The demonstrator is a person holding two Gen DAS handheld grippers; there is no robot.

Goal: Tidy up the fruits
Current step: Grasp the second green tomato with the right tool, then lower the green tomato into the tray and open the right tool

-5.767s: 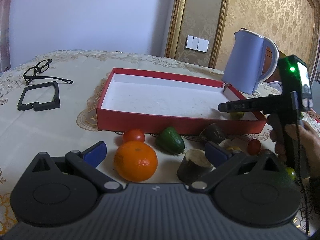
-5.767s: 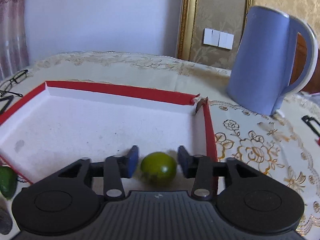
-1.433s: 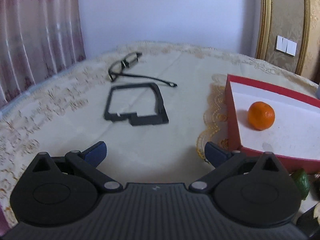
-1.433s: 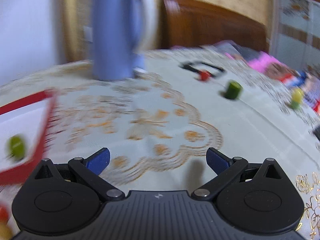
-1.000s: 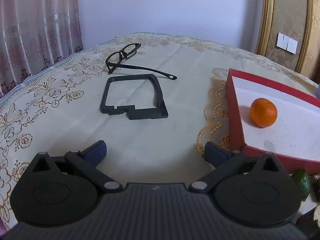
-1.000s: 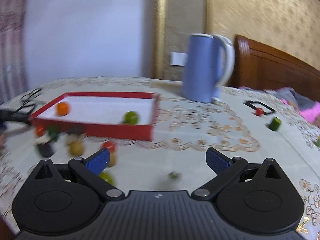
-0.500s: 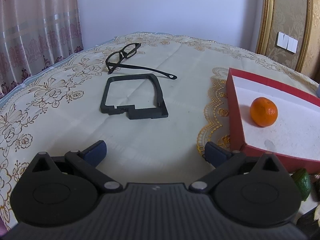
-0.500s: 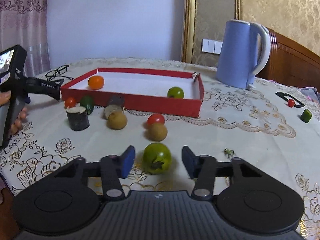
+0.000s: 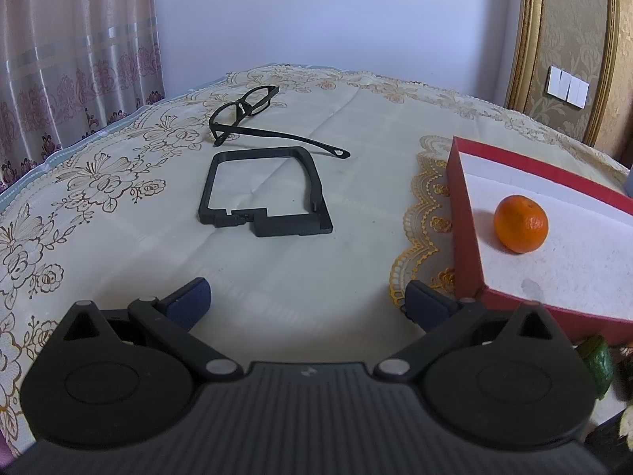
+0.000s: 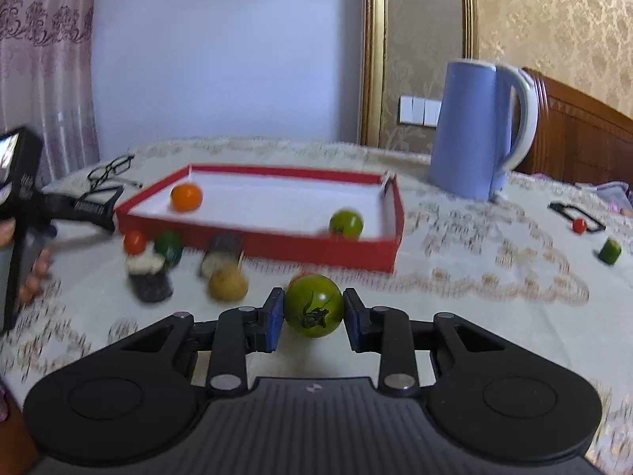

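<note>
My right gripper (image 10: 313, 318) is shut on a green tomato (image 10: 313, 305) and holds it above the table, in front of the red box (image 10: 316, 246). The box holds an orange (image 10: 186, 196) and another green tomato (image 10: 346, 223). On the cloth before the box lie a red tomato (image 10: 135, 242), a green avocado (image 10: 168, 245), a brown round fruit (image 10: 228, 283) and two dark cut pieces (image 10: 149, 275). My left gripper (image 9: 308, 303) is open and empty, left of the box (image 9: 467, 229), with the orange (image 9: 520, 228) to its right.
Black glasses (image 9: 245, 116) and a black frame (image 9: 265, 194) lie on the cloth left of the box. A blue kettle (image 10: 480, 128) stands behind the box at right. Small items (image 10: 609, 250) lie at the far right.
My right gripper has closed on the green tomato and lifted it off the cloth. The left gripper has stayed still and open.
</note>
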